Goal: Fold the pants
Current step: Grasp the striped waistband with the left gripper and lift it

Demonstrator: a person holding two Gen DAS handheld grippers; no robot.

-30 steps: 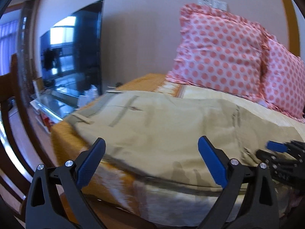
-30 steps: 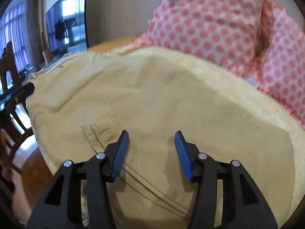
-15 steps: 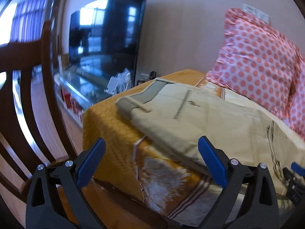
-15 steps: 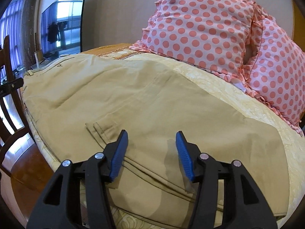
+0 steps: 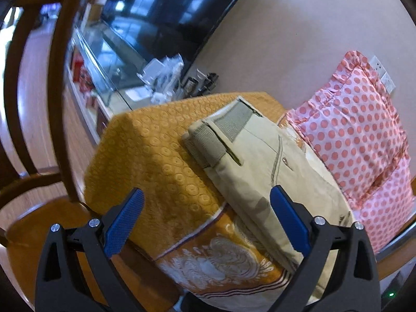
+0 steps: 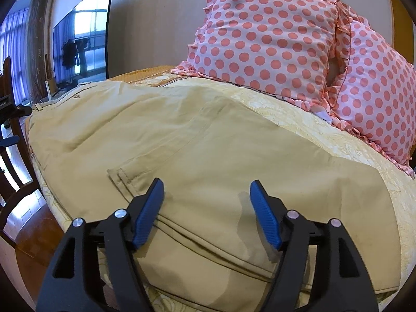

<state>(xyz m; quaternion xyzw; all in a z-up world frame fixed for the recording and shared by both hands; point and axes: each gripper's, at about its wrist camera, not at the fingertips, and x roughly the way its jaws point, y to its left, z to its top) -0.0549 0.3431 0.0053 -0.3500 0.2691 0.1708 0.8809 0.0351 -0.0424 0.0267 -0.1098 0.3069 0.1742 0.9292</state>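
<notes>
Beige pants (image 6: 202,156) lie spread flat on the cushioned seat, with a folded-over leg hem near the front. In the left wrist view the pants (image 5: 262,166) show their grey waistband end on the orange cover. My left gripper (image 5: 208,223) is open and empty, off the seat's corner, short of the waistband. My right gripper (image 6: 206,208) is open and empty, just above the pants near the front edge.
Two pink polka-dot pillows (image 6: 273,41) lean against the wall behind the pants. A TV (image 6: 83,36) and a glass stand (image 5: 111,59) are at the left. A wooden chair (image 5: 59,104) stands close to the seat's corner. The orange cover (image 5: 156,161) drapes over the edge.
My left gripper has swung left and away from the seat, now facing the waistband end and the chair. My right gripper has drawn back slightly and stays open.
</notes>
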